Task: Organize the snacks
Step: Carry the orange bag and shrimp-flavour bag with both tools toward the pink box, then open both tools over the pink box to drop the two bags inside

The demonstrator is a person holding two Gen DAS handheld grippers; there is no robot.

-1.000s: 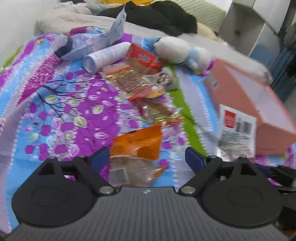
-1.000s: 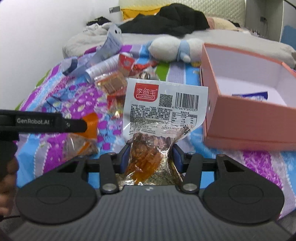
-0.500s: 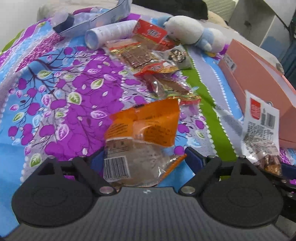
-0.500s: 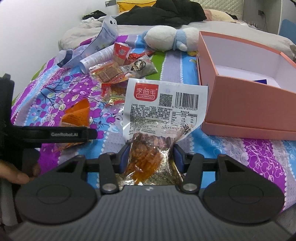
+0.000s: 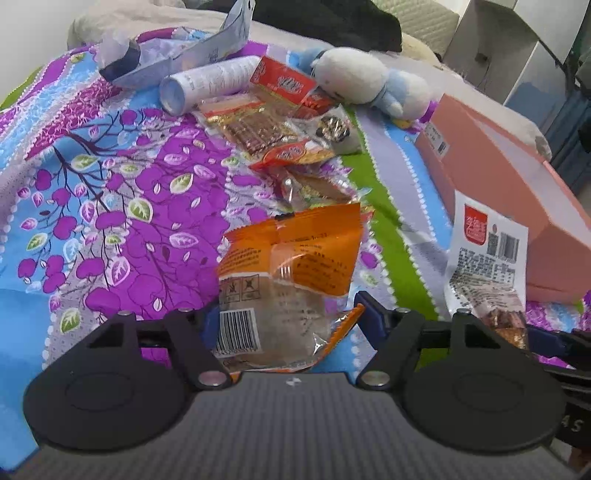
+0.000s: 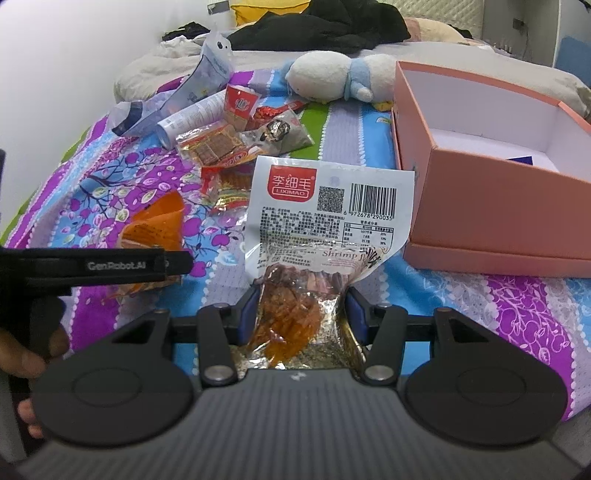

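My right gripper (image 6: 301, 308) is shut on a white shrimp snack packet (image 6: 325, 210) and holds it upright, left of the open pink box (image 6: 487, 206). The packet also shows in the left wrist view (image 5: 487, 254), beside the pink box (image 5: 517, 192). My left gripper (image 5: 284, 317) is open, its jaws on either side of an orange snack packet (image 5: 291, 258) lying on the purple floral bedspread (image 5: 122, 177). The orange packet also shows in the right wrist view (image 6: 155, 221), partly behind my left gripper (image 6: 110, 264).
Several more snack packets (image 5: 266, 129) lie in a pile further up the bed, with a white tube (image 5: 210, 81), a pale blue pouch (image 5: 207, 51) and a white-and-blue plush toy (image 5: 365, 81). Dark clothes (image 6: 321, 29) lie at the bed's head.
My left gripper has moved forward and down until the orange packet lies between its open jaws. My right gripper still holds the shrimp packet, with the pink box a little nearer.
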